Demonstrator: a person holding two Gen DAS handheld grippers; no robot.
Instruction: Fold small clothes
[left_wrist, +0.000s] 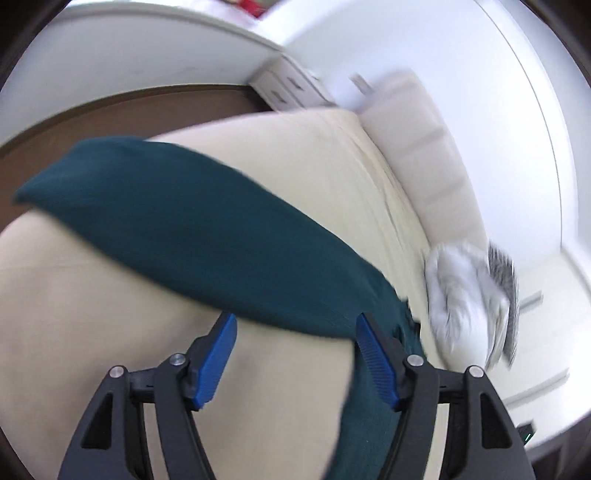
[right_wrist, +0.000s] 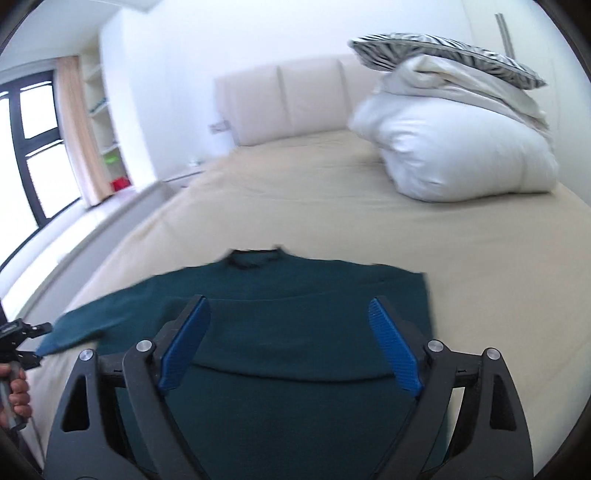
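Green top (right_wrist: 295, 332) laid flat on bed (right_wrist: 295, 206), lower centre. Left tool (left_wrist: 295, 362) and right tool (right_wrist: 291, 343) both held apart, nothing clamped.

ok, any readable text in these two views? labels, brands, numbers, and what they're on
None readable.
Dark green sweater: no print or tag showing.
Neck label area: blurred, nothing legible.
Shelf items by the window: too small and blurred.
Both grippers' blue pads: ribbed only, no markings.
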